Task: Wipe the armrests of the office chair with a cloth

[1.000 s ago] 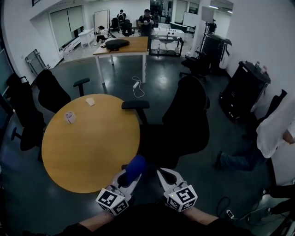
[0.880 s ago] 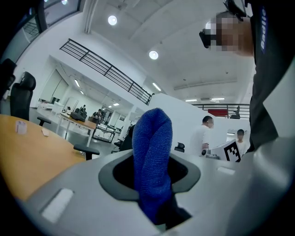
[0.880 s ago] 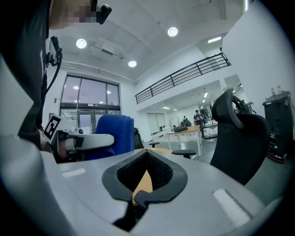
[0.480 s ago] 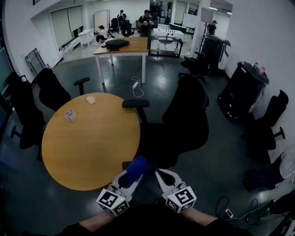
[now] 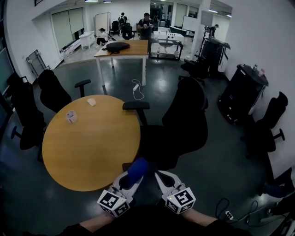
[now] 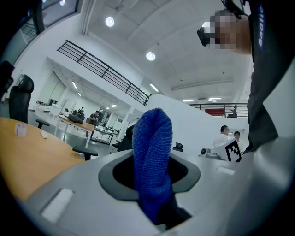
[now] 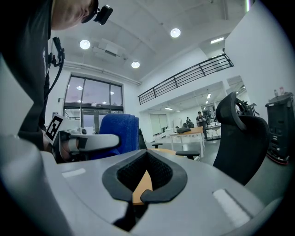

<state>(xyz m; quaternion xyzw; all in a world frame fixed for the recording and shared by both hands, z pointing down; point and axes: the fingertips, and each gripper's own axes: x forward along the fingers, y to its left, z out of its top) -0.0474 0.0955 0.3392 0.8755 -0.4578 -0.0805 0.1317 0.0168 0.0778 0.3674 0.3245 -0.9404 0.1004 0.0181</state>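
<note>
while left tongs (image 5: 129,180) clamp cloth (image 5: 137,168), open floor (image 5: 226,156) flanks chair (image 5: 184,124).

Blue cloth (image 6: 152,156); tan table (image 5: 87,147); chair (image 5: 186,124) apparently black.

You wear a dark top (image 5: 147,220) with pale lettering on it, and a small black camera (image 7: 102,14) is fixed at your head, with a thin black cable (image 7: 56,53) below it. The left gripper (image 5: 131,177) and the right gripper (image 5: 162,177) have light grey, rounded shells with black pads inside, and each one carries a white cube (image 5: 113,202) printed with black square markers.
</note>
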